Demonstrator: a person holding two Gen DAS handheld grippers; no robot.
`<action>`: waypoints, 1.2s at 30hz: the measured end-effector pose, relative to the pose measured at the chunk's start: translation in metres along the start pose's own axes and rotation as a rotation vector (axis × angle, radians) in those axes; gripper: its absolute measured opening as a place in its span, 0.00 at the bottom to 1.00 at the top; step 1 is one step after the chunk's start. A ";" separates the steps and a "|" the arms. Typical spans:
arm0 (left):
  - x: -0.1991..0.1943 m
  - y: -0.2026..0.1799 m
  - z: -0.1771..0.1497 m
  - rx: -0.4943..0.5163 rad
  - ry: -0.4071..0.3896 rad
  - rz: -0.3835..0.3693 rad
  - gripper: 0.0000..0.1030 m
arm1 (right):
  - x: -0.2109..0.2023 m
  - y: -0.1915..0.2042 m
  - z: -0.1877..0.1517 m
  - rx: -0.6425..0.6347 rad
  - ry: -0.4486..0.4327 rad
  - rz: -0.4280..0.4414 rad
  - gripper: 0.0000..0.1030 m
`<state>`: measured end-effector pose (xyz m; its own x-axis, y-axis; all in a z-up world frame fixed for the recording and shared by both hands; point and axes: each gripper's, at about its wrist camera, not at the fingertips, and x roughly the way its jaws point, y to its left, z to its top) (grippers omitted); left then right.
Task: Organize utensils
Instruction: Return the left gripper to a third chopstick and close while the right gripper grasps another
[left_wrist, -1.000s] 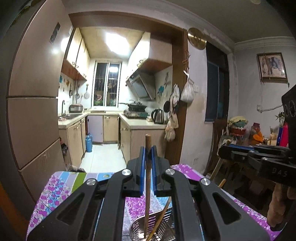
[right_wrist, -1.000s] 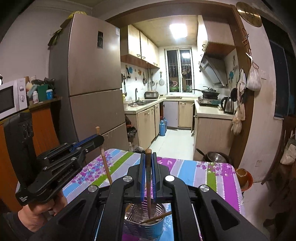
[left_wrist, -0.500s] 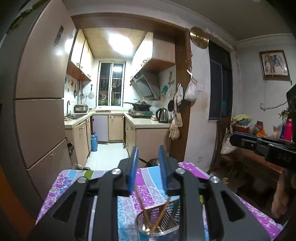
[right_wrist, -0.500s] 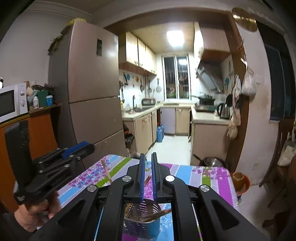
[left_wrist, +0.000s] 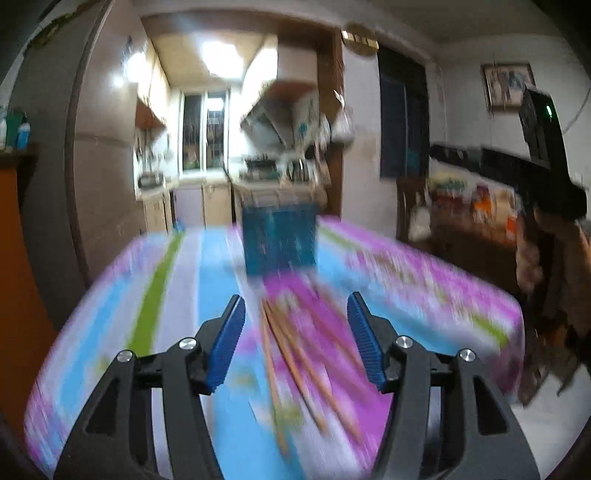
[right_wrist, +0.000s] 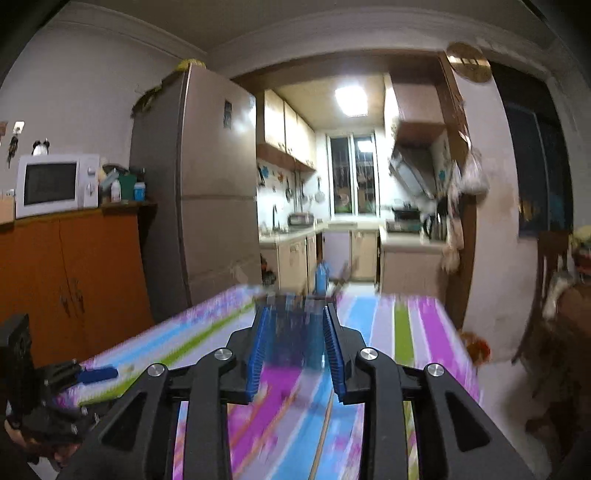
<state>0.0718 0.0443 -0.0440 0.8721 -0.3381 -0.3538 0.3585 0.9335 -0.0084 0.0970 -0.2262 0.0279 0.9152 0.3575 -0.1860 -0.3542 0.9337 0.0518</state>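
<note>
Two grippers hang low over a striped tablecloth, and both views are smeared with motion blur.

In the left wrist view, the left gripper fills the bottom of the frame with its blue pads standing wide apart; its jaws have just been opening, and nothing is pressed between them. In the gap, on the cloth at lower centre, several wooden chopsticks lie loose, fanned toward the bottom of the frame. Just above them, at centre, stands a blue holder, too blurred to show its contents. At the far right edge the other gripper shows as a dark shape with a hand below it.

In the right wrist view, a microwave sits at the far left and a fridge stands next to it. At the bottom left corner the left gripper shows again, held in a hand. The right gripper takes up the lower centre, its pads set narrowly apart; its jaws have also just been opening, with nothing gripped. The holder appears beyond the gap between the pads. Thin chopsticks lie on the cloth below.
</note>
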 end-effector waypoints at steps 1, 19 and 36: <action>-0.001 -0.010 -0.020 0.012 0.030 0.007 0.50 | -0.004 0.002 -0.015 0.012 0.018 -0.006 0.31; 0.029 -0.049 -0.083 0.051 0.111 0.083 0.19 | -0.027 0.006 -0.118 0.064 0.175 -0.070 0.31; 0.049 -0.055 -0.083 0.011 0.051 0.182 0.19 | 0.009 -0.004 -0.154 0.052 0.221 -0.058 0.29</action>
<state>0.0673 -0.0142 -0.1391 0.9051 -0.1568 -0.3953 0.2000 0.9773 0.0703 0.0767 -0.2292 -0.1248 0.8677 0.2955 -0.3998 -0.2863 0.9544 0.0840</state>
